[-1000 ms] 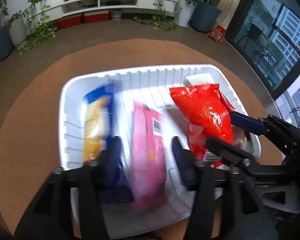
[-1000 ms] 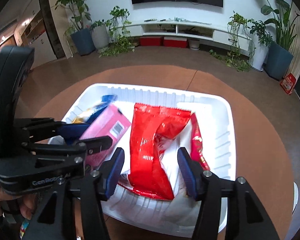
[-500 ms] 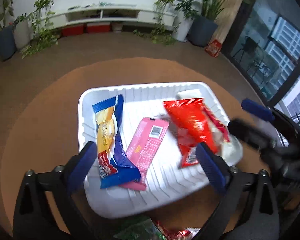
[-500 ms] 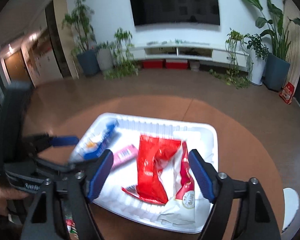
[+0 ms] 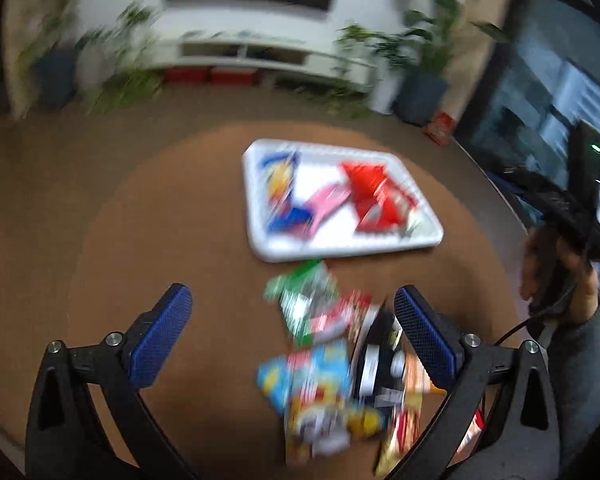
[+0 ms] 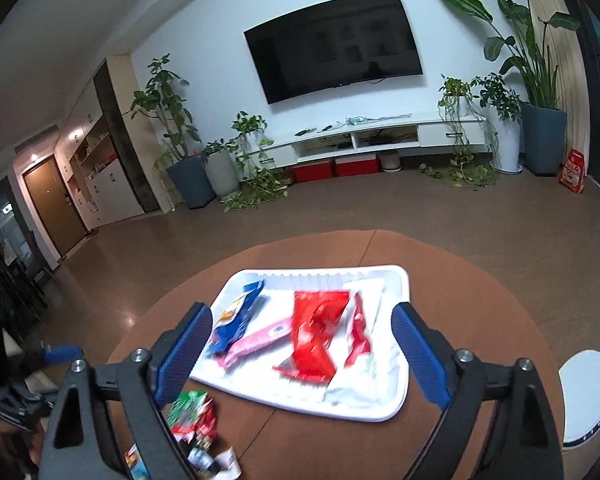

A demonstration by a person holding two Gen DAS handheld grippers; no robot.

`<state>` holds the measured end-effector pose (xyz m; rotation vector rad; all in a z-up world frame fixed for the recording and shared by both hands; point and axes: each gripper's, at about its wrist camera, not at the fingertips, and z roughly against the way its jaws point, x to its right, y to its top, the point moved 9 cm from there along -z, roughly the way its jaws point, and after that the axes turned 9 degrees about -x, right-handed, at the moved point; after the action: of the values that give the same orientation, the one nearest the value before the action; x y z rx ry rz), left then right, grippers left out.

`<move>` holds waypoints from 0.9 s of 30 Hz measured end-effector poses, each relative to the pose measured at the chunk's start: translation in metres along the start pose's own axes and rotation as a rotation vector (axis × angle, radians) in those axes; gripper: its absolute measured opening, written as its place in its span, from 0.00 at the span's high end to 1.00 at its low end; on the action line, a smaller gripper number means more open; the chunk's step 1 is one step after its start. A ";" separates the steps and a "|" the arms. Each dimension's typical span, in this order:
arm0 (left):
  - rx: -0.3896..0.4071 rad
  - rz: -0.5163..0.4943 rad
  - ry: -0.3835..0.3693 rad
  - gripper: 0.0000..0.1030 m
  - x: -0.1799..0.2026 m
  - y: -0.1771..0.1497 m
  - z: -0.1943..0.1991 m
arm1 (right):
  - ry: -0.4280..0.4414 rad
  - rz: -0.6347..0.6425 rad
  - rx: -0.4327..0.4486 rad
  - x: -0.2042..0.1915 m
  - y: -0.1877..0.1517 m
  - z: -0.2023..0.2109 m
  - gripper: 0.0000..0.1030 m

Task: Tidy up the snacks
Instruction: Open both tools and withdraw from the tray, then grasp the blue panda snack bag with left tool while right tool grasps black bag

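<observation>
Left gripper [image 5: 292, 332] fingers spread wide and empty, above a loose snack pile [image 5: 332, 368] on the round counter [image 5: 160, 220]. Right gripper [image 6: 300, 356] fingers have just been opening, nothing between them. White tray [image 6: 384, 412] holds blue packet [image 6: 236, 316], pink packet [image 6: 260, 336], red bag [image 6: 316, 332].

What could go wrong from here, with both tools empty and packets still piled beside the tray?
1. The loose pile overlaps heavily, so the open left tool could pinch two packets at once.
2. The white tray is already crowded: the red bag leans on a white-red packet, so another drop may land on top rather than flat.
</observation>
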<state>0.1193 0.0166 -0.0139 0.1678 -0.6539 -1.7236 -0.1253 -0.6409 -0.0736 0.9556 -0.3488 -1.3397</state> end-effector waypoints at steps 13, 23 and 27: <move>0.064 0.044 -0.038 0.00 0.000 -0.121 0.012 | -0.042 0.076 -0.132 -0.053 -0.136 0.032 0.10; -0.115 0.022 0.032 0.01 0.010 -0.098 -0.017 | -0.047 0.066 -0.203 -0.063 -0.160 0.016 0.17; -0.165 0.004 0.056 0.02 0.012 -0.091 -0.036 | -0.055 0.069 -0.227 -0.063 -0.164 0.009 0.18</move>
<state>0.0544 0.0045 -0.0869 0.0990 -0.4686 -1.7536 -0.2553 -0.5756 -0.1718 0.7129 -0.2623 -1.3135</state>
